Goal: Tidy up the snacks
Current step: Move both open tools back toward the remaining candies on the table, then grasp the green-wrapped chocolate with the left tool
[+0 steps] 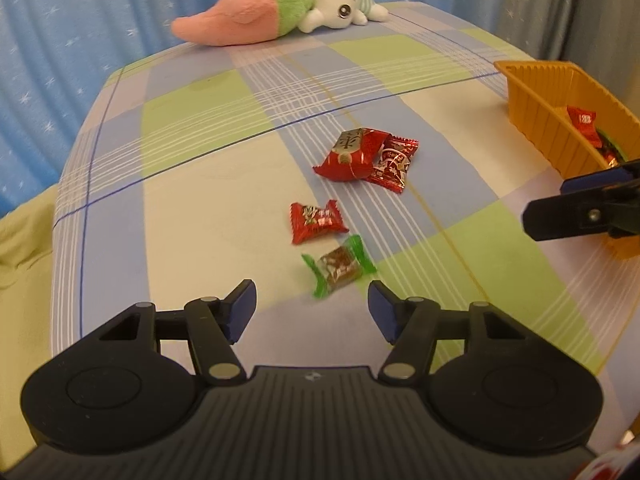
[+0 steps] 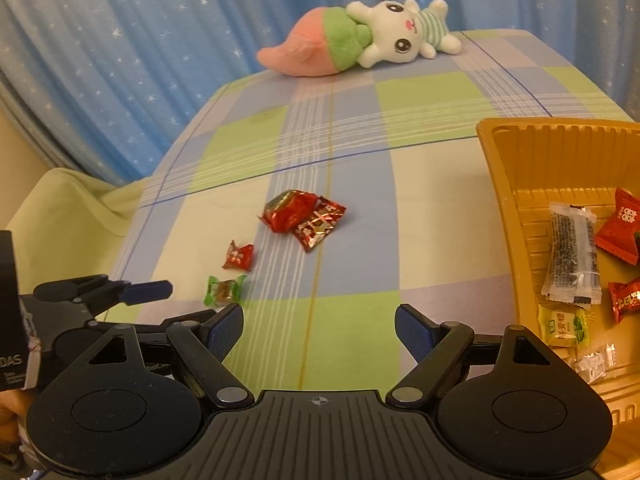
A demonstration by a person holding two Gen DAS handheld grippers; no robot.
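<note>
Roughly halfway, I'd judge: the orange tray (image 2: 504, 200) at the right of the right wrist frame already holds several snacks, among them a clear dark-filled packet (image 2: 572, 256), red candies and a yellow one (image 2: 562, 326). Four pieces remain on the checked surface (image 1: 224, 208), mid-frame: a large red packet (image 1: 352, 154) touching a red patterned wrapper (image 1: 394, 164), a small red candy (image 1: 316, 222), and a green-ended candy (image 1: 338, 268). The left tool (image 1: 312, 308) is spread and empty, just below the green-ended candy. The right tool (image 2: 319, 328) is likewise spread, holding nothing. A plush rabbit (image 1: 280, 8) lies at the top, well apart; nothing blocks the way.
</note>
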